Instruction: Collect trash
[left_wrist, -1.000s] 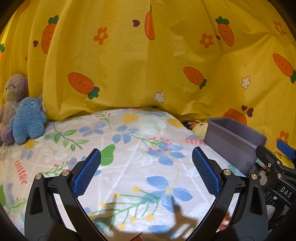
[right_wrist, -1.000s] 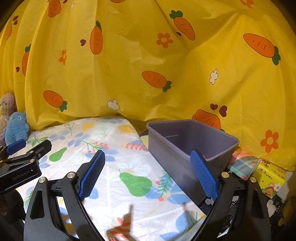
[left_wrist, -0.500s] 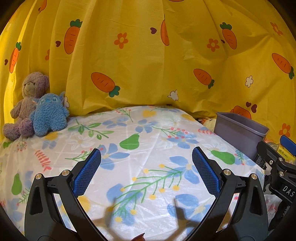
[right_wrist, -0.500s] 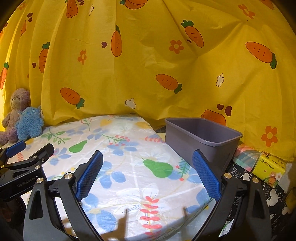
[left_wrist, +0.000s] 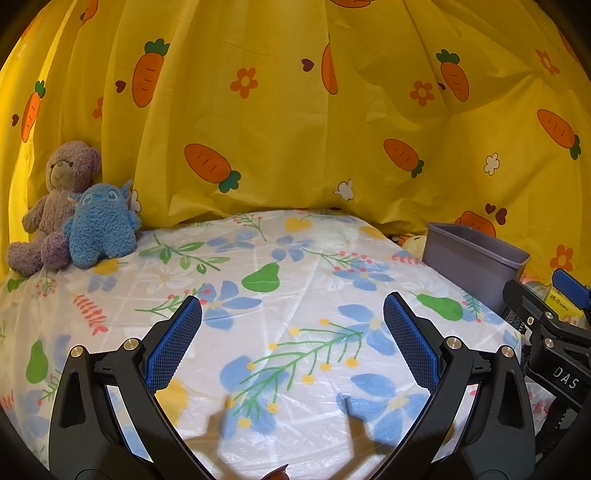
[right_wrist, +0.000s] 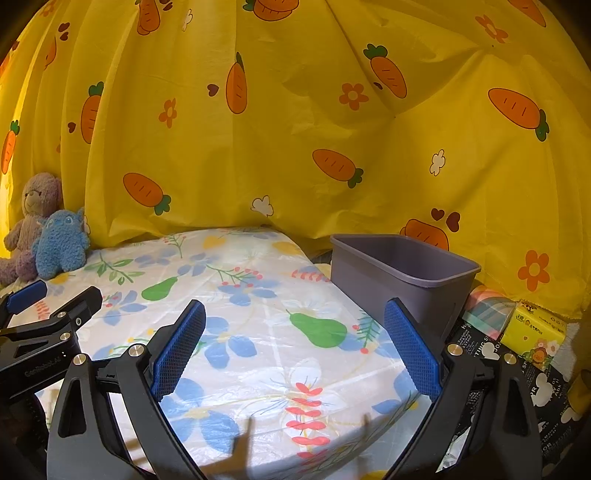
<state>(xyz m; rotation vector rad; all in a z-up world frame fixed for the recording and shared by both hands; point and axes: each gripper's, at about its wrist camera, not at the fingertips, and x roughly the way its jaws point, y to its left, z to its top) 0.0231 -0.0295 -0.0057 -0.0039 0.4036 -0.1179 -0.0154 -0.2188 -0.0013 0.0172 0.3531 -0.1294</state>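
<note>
**Two empty grippers poised over a flower-print surface**

Two handheld grippers hang above a surface (left_wrist: 295, 280) draped in a glossy, crinkled plastic sheet printed with blue flowers, green pears and red sprigs. The left gripper (left_wrist: 293, 339) has its fingers (left_wrist: 173, 347) spread wide and released, their ribbed blue rubber pads facing each other with nothing between them; black moulded arms with silver rivets carry them. The right gripper (right_wrist: 295, 339) stands the same way, fingers (right_wrist: 412, 354) parted and empty, and its side shows at the right edge of the left wrist view.

No loose piece of trash can be made out on the sheet in either view. A rectangular grey-purple plastic bin (right_wrist: 399, 280), smooth-walled with a rolled rim, sits just off the right edge of the surface; what shows of its inside looks bare.

At the far left corner, a fuzzy mauve teddy bear (left_wrist: 55, 199) leans against the backdrop, touching a nubbly blue plush monster (left_wrist: 101, 225) in front of it. Behind everything hangs a creased yellow curtain (left_wrist: 295, 122) patterned with orange carrots, flowers and hearts. A yellow soft-pack of tissues (right_wrist: 533, 328) lies to the right of the bin, on dark printed material.
</note>
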